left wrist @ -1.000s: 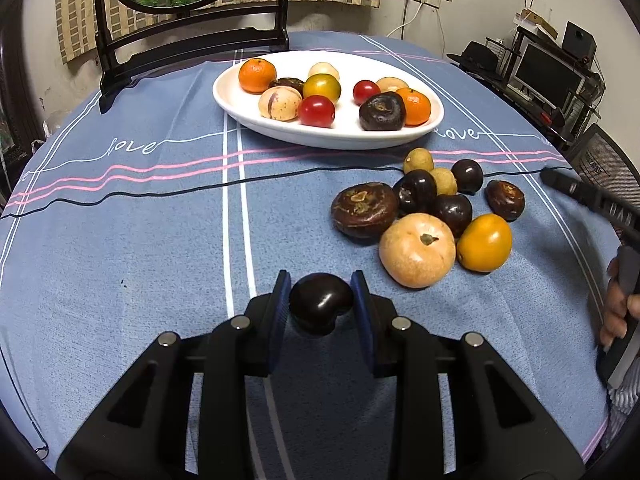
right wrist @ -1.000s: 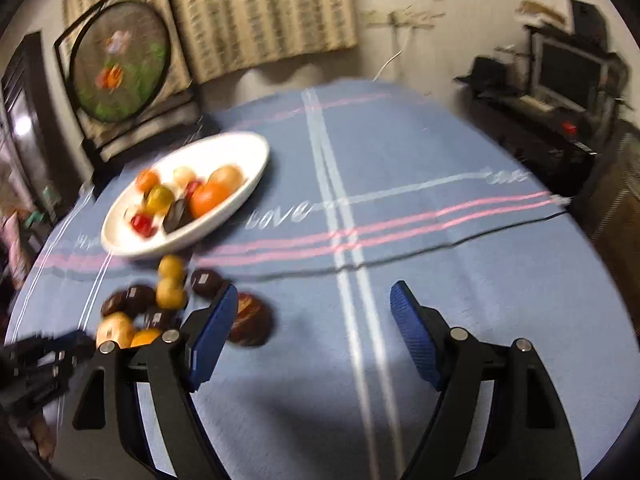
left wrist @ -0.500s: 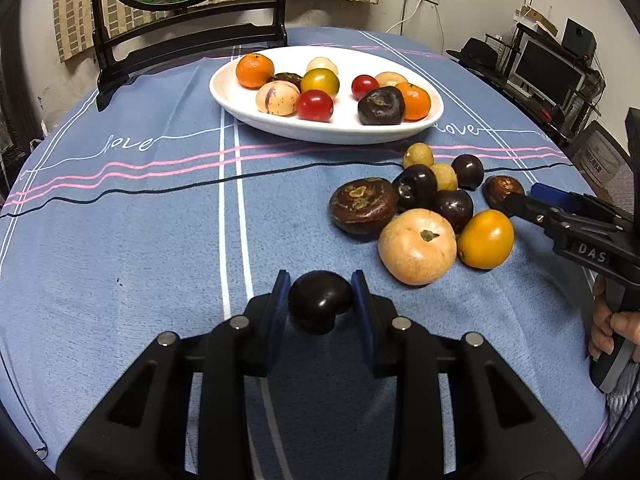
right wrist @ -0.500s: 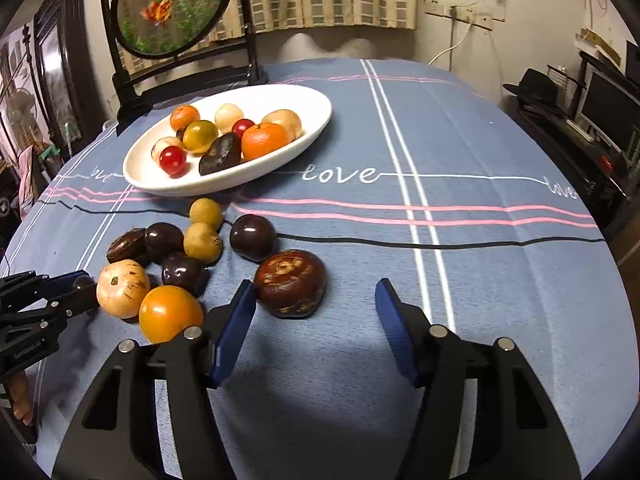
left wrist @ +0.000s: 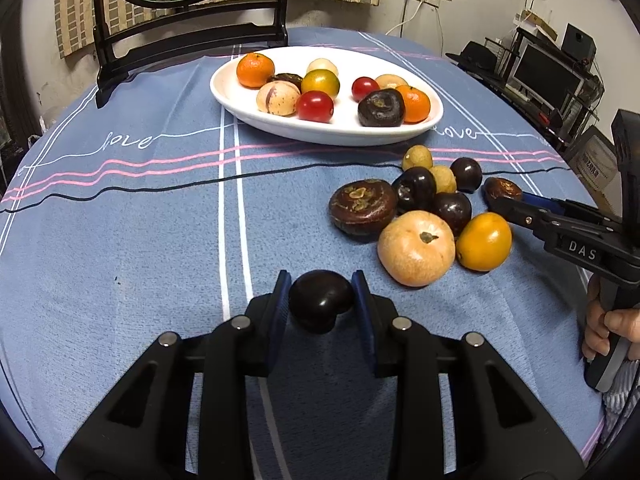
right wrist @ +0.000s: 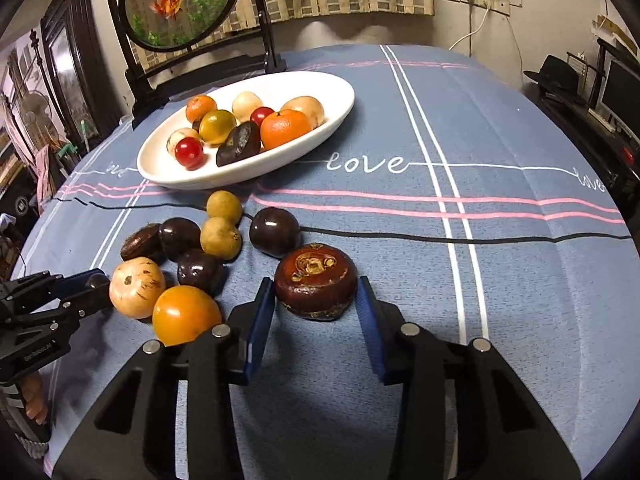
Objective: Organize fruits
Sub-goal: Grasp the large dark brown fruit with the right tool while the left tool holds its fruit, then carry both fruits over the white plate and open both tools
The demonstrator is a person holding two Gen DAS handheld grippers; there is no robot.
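We are partway through — the white plate (left wrist: 280,124) already holds about ten fruits, while roughly nine lie loose on the tabletop (left wrist: 120,240) just in front of it. Our left gripper (left wrist: 321,300) has its fingers clamped on a small dark fruit (left wrist: 320,298); our right gripper (right wrist: 316,308) is closing its fingers around the brown wrinkled fruit (right wrist: 316,280) — pads not quite touching it.

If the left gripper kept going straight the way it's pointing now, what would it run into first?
Probably bare tablecloth. The left gripper, shut on a small dark fruit, points down at open cloth short of the white plate. The loose fruit pile sits off to its right. Depth is uncertain.
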